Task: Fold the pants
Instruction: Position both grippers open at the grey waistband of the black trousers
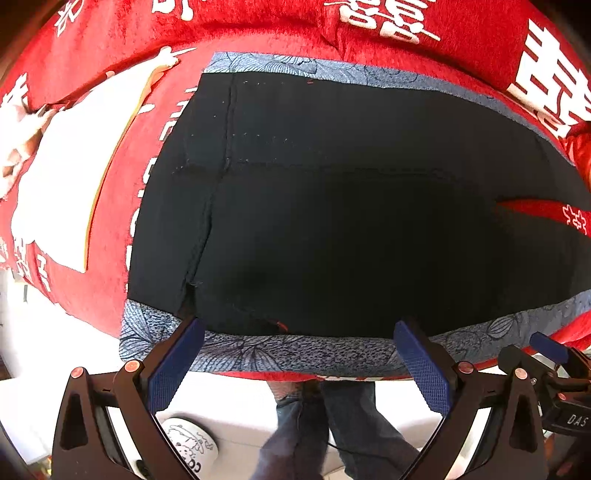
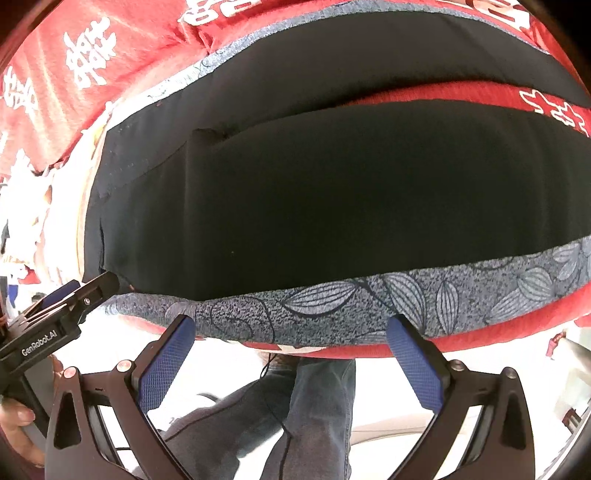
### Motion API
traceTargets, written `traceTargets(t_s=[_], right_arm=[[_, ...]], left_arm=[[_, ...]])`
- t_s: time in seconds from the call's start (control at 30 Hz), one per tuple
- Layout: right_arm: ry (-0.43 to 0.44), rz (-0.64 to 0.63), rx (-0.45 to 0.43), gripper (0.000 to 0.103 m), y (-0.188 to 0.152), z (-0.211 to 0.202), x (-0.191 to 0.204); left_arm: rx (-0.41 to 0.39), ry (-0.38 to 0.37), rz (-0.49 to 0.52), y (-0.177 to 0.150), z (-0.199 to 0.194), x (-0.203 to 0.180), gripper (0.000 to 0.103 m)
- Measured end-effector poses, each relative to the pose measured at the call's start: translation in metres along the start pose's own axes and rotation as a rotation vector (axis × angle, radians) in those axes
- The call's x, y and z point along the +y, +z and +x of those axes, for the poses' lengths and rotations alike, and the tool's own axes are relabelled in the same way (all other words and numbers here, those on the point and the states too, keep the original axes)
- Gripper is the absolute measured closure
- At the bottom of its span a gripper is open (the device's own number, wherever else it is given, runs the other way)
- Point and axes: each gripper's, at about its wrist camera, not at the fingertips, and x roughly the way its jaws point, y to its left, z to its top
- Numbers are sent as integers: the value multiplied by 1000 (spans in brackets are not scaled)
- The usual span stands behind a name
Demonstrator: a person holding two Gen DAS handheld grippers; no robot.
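Observation:
Black pants (image 1: 332,206) with blue-grey leaf-patterned side bands lie spread flat on a red cloth (image 1: 258,33) with white characters. In the right wrist view the pants (image 2: 332,206) show two legs with a strip of red between them. My left gripper (image 1: 299,332) is open, its blue pads at the near patterned band, holding nothing. My right gripper (image 2: 291,328) is open at the near patterned band (image 2: 332,306), further along the leg. The left gripper also shows at the left edge of the right wrist view (image 2: 74,295). The right gripper shows at the right edge of the left wrist view (image 1: 546,354).
A white folded cloth (image 1: 74,177) lies on the red cloth left of the pants. The table's near edge (image 1: 295,374) runs just under the grippers. The person's jeans-clad legs (image 1: 332,424) stand below it. A white printed cup (image 1: 188,443) is down at the left.

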Motion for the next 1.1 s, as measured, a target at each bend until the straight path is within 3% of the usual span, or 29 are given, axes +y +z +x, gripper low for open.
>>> traceTargets(t_s=[1.1], right_arm=[[-21,36,14,0,-3,13,23]], left_arm=[[46,-3,21,7,24,26,0]])
